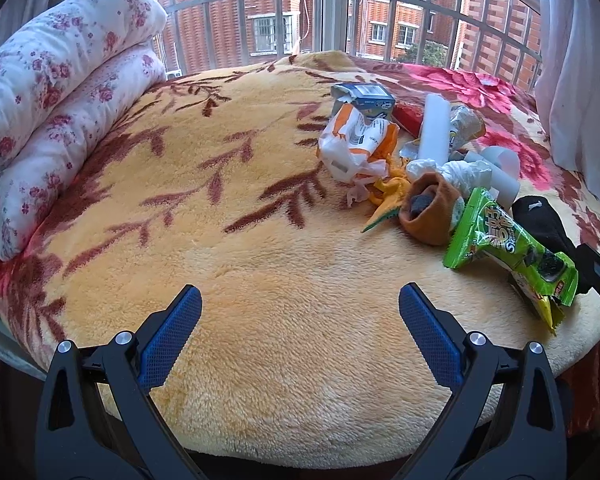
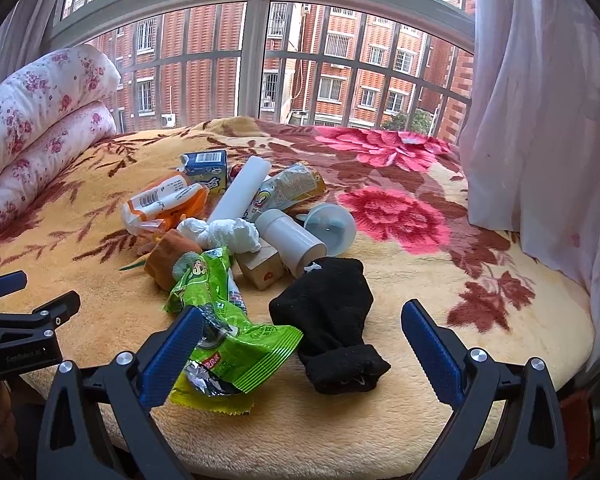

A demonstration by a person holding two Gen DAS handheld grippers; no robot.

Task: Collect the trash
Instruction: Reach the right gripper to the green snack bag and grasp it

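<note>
The trash lies in one loose heap on the bed, toward its right side and about midway between the near edge and the window edge. Nearest the near edge is a green snack wrapper [image 2: 236, 340], torn open, with a black sock [image 2: 331, 328] just beside it on the right. Behind these sit an orange sock [image 2: 168, 260], a wad of white tissue [image 2: 228, 234], a small wooden block [image 2: 262, 268], a white bottle [image 2: 290, 238] lying on its side and a pale blue cap [image 2: 331, 226]. Farther toward the window edge are an orange-and-white plastic bag [image 2: 160, 204], a white tube [image 2: 242, 192], a crinkled clear packet [image 2: 290, 188] and a blue carton [image 2: 206, 170].

The bed carries a plush yellow blanket [image 1: 260, 300] with brown leaf sprays, turning to red flowers at the far right corner. A folded white quilt [image 1: 56, 92] with pink blossoms is stacked along the left edge.

The left hand-held gripper [image 1: 300, 308] hangs over bare blanket near the near edge, jaws spread wide with nothing between them. The right hand-held gripper [image 2: 301, 330] also stands wide, above the wrapper and black sock; whether its left pad touches the wrapper I cannot tell.

Beyond the bed is a barred window [image 2: 256, 60] looking onto red brick apartment blocks, and a pale pink curtain [image 2: 539, 100] hangs at the right.
</note>
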